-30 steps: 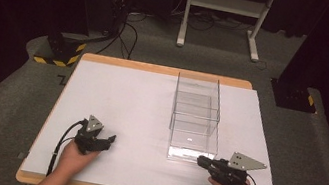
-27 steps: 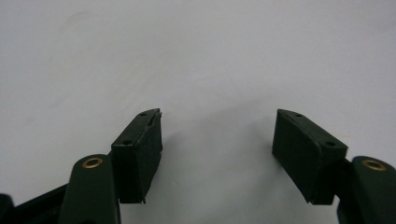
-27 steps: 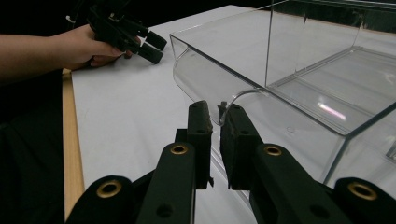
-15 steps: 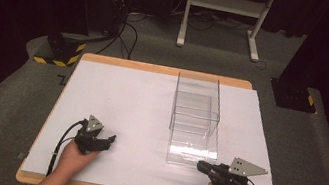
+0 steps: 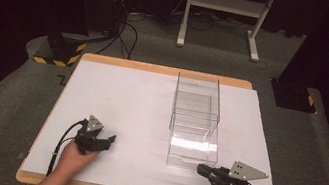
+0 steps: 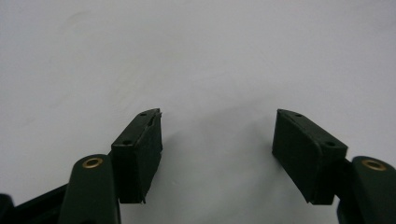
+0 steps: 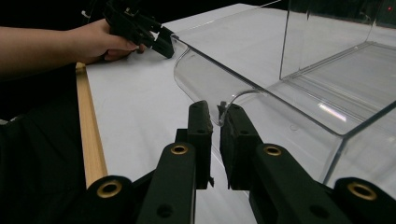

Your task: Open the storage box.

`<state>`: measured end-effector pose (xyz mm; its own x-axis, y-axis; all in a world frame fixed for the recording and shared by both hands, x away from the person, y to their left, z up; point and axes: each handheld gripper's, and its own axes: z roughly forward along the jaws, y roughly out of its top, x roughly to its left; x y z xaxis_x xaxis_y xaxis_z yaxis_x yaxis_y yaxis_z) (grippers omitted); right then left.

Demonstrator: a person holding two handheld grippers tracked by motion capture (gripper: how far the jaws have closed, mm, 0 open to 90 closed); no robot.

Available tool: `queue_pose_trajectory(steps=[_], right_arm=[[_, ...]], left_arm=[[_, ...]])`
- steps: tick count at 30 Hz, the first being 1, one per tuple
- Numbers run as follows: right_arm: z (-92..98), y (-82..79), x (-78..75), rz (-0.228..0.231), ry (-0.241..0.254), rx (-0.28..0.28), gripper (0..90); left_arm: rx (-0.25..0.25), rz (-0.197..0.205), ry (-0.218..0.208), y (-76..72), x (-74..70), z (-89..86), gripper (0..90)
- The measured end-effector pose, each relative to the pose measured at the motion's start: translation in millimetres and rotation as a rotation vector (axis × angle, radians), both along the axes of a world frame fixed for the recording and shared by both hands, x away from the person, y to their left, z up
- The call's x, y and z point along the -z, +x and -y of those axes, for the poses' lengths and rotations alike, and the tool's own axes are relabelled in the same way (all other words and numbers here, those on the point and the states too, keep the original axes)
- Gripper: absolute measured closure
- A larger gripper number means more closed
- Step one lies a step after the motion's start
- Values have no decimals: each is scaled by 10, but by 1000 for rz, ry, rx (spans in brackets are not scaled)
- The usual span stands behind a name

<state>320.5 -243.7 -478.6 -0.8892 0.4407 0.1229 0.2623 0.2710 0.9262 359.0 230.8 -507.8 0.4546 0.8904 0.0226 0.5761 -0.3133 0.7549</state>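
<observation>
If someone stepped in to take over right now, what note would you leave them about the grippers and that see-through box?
Right gripper: jaws nearly shut at the near front lip of the clear plastic drawer box; whether it pinches the lip is unclear.
Left gripper: open, holding nothing, resting on the white table left of the box.
Box: upright, right of centre, with its inner drawer slid out toward the person.
Done: drawer looks partly pulled out.
Left: probably finish moving the drawer.

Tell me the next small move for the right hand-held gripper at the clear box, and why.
Probably a gentle pull toward the table's near edge. The right hand-held gripper has its jaws nearly shut at the curved front lip of the clear drawer, which already sticks out of the clear box. The left hand-held gripper rests open on the table, well away.
</observation>
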Motion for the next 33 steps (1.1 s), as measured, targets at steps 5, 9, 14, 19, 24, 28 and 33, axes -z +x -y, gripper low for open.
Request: queue_pose_trajectory(steps=[5,9,14,19,24,28,33], right_arm=[[-2,-14,-5,2,-2,13,807],[52,-21,-30,9,20,36,778],[119,-31,-57,21,36,49,782],[148,-41,-89,37,48,53,788],[171,-51,-130,53,66,59,794],[186,-56,-169,66,80,65,801],[208,-53,-247,100,104,99,795]], left_arm=[[0,0,0,0,0,0,333],[0,0,0,0,0,0,333],[0,0,0,0,0,0,333],[0,0,0,0,0,-1,333],[0,0,0,0,0,0,333],[0,0,0,0,0,-1,333],[0,0,-1,1,0,-1,333]])
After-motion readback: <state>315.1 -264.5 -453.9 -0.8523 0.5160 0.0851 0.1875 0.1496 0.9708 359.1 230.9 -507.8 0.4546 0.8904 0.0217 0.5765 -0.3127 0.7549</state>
